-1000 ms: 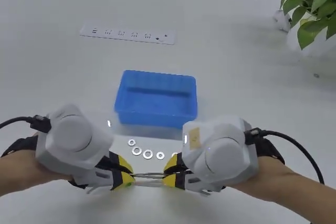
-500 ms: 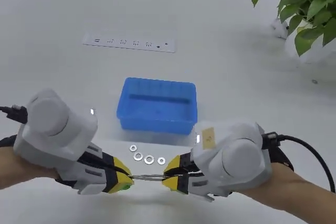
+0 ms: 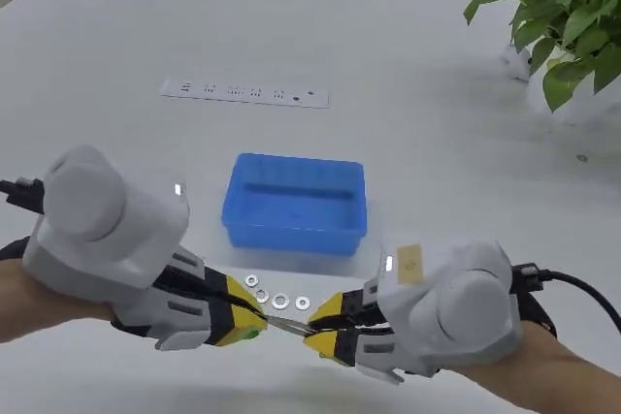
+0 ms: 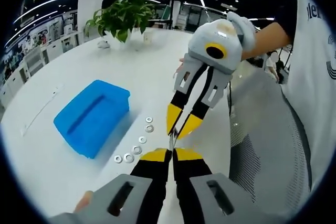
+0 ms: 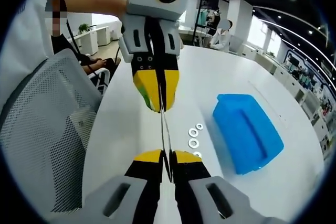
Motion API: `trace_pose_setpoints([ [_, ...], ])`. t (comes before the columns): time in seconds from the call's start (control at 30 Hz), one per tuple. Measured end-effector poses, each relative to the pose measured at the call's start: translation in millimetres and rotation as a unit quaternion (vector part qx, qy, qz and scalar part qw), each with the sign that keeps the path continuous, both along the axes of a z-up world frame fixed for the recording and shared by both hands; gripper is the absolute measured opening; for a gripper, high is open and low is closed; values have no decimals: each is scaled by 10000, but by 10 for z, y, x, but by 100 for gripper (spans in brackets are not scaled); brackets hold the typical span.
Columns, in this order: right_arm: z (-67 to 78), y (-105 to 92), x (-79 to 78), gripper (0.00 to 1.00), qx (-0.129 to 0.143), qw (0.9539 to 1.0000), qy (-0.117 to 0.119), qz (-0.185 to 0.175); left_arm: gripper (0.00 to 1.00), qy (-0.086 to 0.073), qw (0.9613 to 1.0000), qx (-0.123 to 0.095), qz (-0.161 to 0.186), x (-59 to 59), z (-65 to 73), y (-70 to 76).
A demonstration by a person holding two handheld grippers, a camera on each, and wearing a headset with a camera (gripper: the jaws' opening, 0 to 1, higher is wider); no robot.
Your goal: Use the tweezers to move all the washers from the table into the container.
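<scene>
Slanting now, not level, slim metal tweezers [image 3: 286, 325] sit pinched between left gripper [image 3: 246, 323] and right gripper [image 3: 321, 328]; small silver washers [image 3: 280, 301] all lie outside the blue plastic container [image 3: 296, 203].

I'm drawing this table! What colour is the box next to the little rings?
The container is bright blue. The head view shows it best.

container [image 3: 295, 232]: blue plastic, smooth, faint sheen on the rim
washers [image 3: 280, 301], near the container's front wall: bright metal, glossy
tweezers [image 3: 288, 324], beyond the washers from the container: thin polished metal
table [image 3: 437, 143] under the container: white, smooth, matt
left gripper [image 3: 254, 325] and right gripper [image 3: 323, 330]: pale grey matt plastic shells, smooth yellow jaw tips
power strip [image 3: 245, 92], behind the container: white plastic
chair [image 5: 47, 129]: grey mesh cloth
</scene>
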State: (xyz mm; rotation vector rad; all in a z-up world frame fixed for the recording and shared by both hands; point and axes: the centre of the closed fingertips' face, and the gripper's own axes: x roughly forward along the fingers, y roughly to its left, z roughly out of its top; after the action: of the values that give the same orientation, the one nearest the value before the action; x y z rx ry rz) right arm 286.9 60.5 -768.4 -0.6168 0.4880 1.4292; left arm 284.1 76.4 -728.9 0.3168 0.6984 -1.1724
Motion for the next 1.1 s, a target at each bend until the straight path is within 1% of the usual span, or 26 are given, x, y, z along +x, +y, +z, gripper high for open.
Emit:
trace_pose_setpoints([
  [0.07, -4, 23, -16, 8, 53, 10000, 29, 20, 7, -46, 10000, -43, -10, 1, 39, -18],
  [0.17, -2, 48, -18, 8, 104, 9999, 12, 34, 7, -65, 9999, -158, 13, 13, 84, -43],
  [0.37, -1, 95, -3, 8, 235, 9997, 14, 48, 7, -165, 9996, -228, 2, 38, 127, -64],
  [0.4, 0, 100, -3, 8, 251, 9997, 20, 50, 7, -222, 9994, -245, -37, 42, 137, -72],
  [0.43, 2, 107, -2, 8, 275, 9996, 20, 55, 7, -260, 9992, -279, -75, 43, 147, -84],
  [0.53, -2, 119, -15, 8, 305, 9995, 39, 98, 8, -294, 9986, -438, -90, 49, 190, -137],
  [0.6, -5, 126, -23, 8, 324, 9994, 48, 115, 8, -283, 9986, -449, -77, 61, 191, -152],
  [0.67, -7, 126, -23, 8, 350, 9993, 86, 89, 8, -232, 9986, -462, -106, 56, 180, -175],
  [0.77, -12, 119, -25, 8, 412, 9990, 178, 30, 8, -187, 9984, -520, -80, 58, 181, -195],
  [0.83, -2, 115, -26, 8, 494, 9984, 277, -26, 8, -188, 9981, -576, -83, 62, 194, -211],
  [0.87, 0, 116, -25, 8, 520, 9982, 288, -42, 8, -212, 9979, -609, -102, 64, 204, -224],
  [0.93, -12, 116, -29, 8, 522, 9982, 292, -47, 7, -278, 9977, -581, -197, 53, 192, -246],
  [1.1, -99, 129, -74, 8, 434, 9987, 253, 54, 7, -304, 9976, -490, -381, -7, 122, -288],
])
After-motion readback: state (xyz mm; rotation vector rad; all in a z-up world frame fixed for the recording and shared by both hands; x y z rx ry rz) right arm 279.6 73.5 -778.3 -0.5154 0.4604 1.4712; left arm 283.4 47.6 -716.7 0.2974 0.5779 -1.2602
